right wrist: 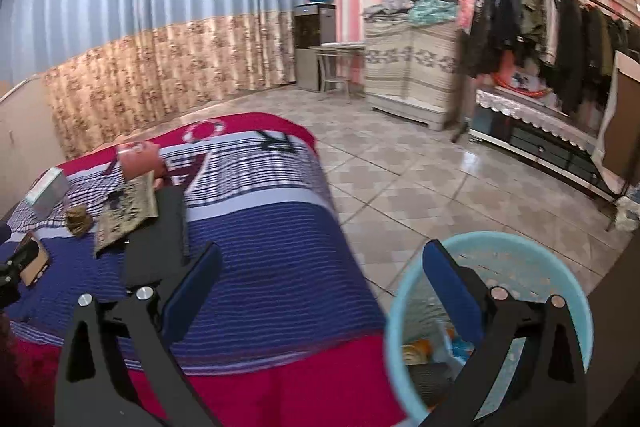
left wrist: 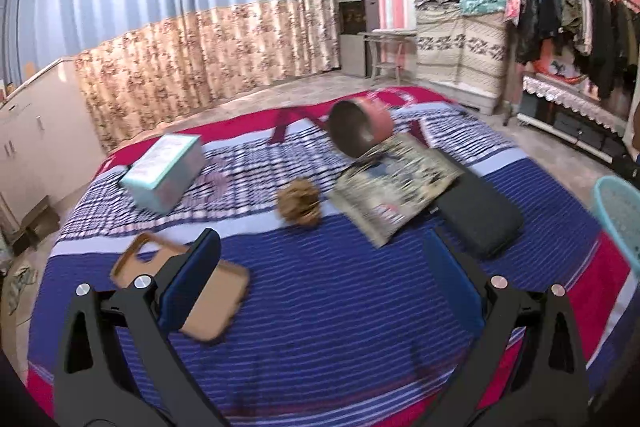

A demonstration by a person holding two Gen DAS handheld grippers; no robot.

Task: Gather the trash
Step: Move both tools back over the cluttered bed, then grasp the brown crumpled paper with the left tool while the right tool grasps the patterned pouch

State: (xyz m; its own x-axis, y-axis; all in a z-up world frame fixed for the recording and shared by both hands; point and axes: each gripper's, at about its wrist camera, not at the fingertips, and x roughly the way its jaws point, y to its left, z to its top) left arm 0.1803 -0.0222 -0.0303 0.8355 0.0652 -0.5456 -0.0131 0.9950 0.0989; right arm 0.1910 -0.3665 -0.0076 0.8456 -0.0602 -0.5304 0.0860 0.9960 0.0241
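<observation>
Right wrist, jaws wide over bin [right wrist: 404, 311]

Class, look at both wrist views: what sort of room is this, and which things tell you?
Most likely a home bedroom: a bed with a striped cover, a rail of hanging clothes, and long curtains.

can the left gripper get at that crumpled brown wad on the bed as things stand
Probably yes. The left gripper is open and empty, and the crumpled brown wad lies ahead of it on the bedspread with nothing between. The magazine sits close on its right, apparently not touching.
</observation>
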